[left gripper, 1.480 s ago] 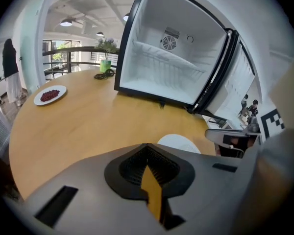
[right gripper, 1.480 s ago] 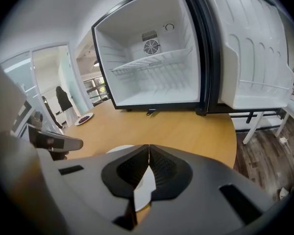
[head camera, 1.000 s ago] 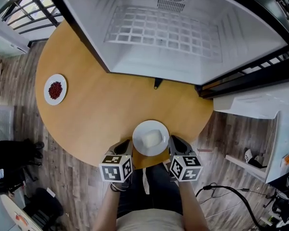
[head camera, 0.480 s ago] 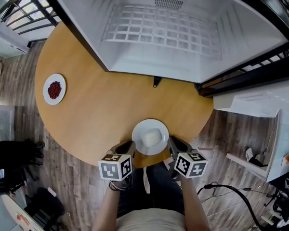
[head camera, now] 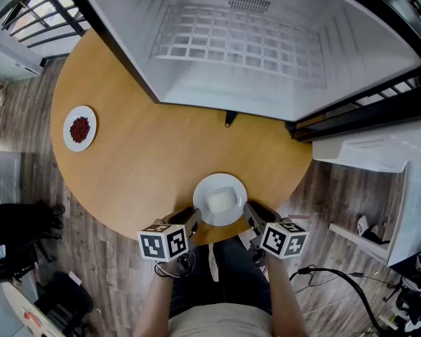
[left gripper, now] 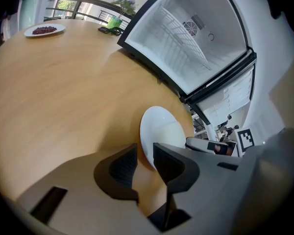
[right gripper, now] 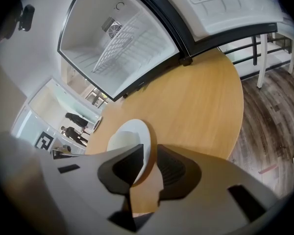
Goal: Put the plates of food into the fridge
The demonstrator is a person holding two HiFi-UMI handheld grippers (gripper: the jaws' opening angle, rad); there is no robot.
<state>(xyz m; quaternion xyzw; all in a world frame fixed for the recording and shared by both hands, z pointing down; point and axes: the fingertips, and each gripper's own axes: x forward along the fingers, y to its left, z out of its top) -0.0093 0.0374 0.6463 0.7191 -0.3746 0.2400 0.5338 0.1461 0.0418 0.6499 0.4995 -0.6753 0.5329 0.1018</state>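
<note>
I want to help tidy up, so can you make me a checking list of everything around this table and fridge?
Surface: round wooden table.
Job's things: white plate with pale food at the near edge; red-food plate at the far left edge; fridge open, no plate inside.
Clutter: small black thing on the table by the fridge.
Grippers: left gripper has its jaws apart, white plate's rim between them; right gripper has jaws that have just been opening, rim between them too.
Cables: black cable on the floor, right side.
Surroundings: wood floor, dark bundle at the left.
</note>
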